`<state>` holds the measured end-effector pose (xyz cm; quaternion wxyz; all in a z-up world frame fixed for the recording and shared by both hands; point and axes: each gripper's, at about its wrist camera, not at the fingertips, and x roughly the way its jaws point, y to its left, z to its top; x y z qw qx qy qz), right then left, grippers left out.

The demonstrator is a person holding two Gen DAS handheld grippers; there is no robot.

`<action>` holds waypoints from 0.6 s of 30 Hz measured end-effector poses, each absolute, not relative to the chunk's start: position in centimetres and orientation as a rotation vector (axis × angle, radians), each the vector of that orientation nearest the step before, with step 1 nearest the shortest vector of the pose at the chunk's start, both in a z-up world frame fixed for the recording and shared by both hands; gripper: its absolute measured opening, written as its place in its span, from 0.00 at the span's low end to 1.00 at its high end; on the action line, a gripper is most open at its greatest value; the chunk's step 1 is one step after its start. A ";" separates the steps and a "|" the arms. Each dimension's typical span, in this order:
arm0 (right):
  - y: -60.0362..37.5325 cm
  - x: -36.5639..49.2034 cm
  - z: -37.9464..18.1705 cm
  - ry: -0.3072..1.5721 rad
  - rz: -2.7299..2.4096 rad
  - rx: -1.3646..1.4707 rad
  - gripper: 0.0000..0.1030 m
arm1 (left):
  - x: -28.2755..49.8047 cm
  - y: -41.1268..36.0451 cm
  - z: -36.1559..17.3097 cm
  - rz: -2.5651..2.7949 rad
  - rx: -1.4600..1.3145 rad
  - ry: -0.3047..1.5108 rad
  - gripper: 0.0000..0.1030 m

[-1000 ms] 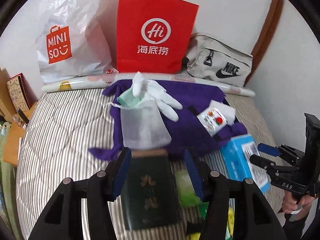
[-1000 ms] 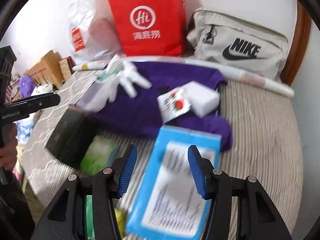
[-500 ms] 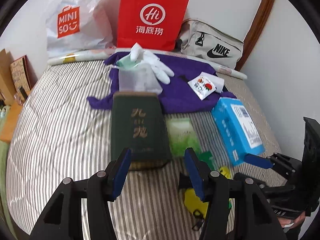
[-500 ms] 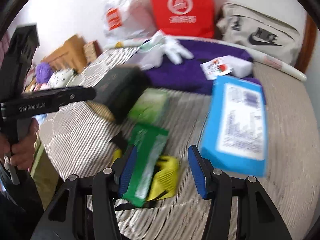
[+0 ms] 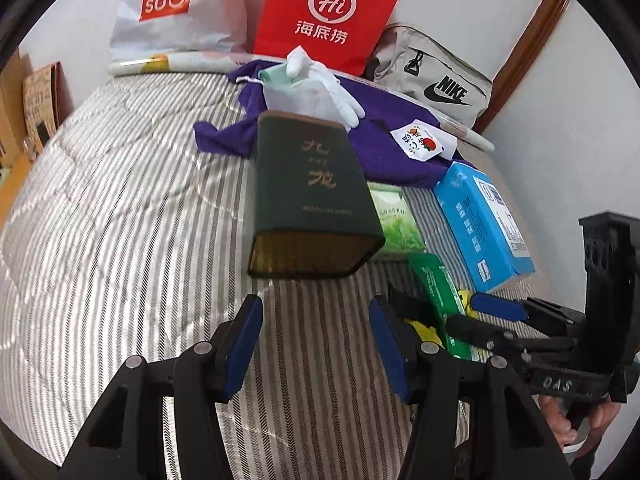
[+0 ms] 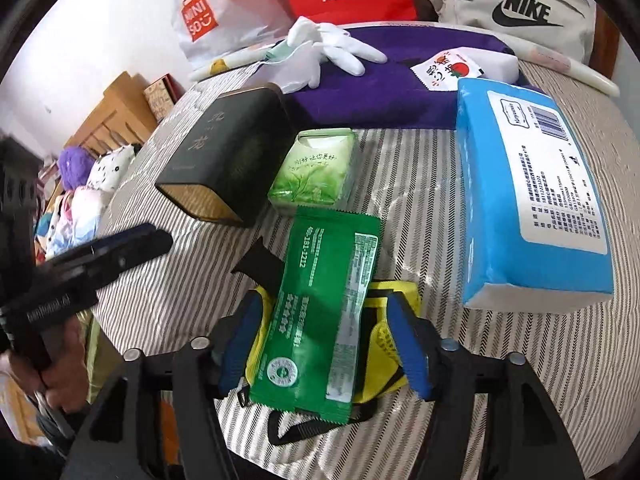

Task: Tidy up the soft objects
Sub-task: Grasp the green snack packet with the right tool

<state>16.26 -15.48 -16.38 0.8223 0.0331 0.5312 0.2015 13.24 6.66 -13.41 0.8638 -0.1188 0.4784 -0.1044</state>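
Note:
A green sachet point(image 6: 324, 320) lies on a yellow pouch point(image 6: 384, 344) on the striped bed; my right gripper point(image 6: 326, 344) is open with its blue pads on either side of them. A pale green tissue pack point(image 6: 316, 172), a blue tissue pack point(image 6: 528, 200), a white glove point(image 6: 344, 48), a mesh bag point(image 6: 300, 68) and a purple cloth point(image 6: 400, 92) lie beyond. My left gripper point(image 5: 316, 350) is open and empty, just short of a dark green tin point(image 5: 312, 196). The right gripper also shows in the left wrist view point(image 5: 480, 314).
A red paper bag point(image 5: 328, 12), a white Miniso bag point(image 5: 168, 8) and a beige Nike bag point(image 5: 436, 80) stand along the wall behind. A white sachet point(image 5: 420, 142) lies on the purple cloth. The bed's right edge lies by the wall; wooden furniture point(image 6: 120, 116) stands left.
Both grippers have pulled back toward the near edge of the bed. The right gripper has swung left from the blue tissue pack to straddle the green sachet. Both stay open.

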 end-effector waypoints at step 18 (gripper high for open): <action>-14.5 16.9 -16.4 1.090 0.456 0.073 0.30 | 13.2 6.4 -15.0 -0.252 -0.271 1.035 0.51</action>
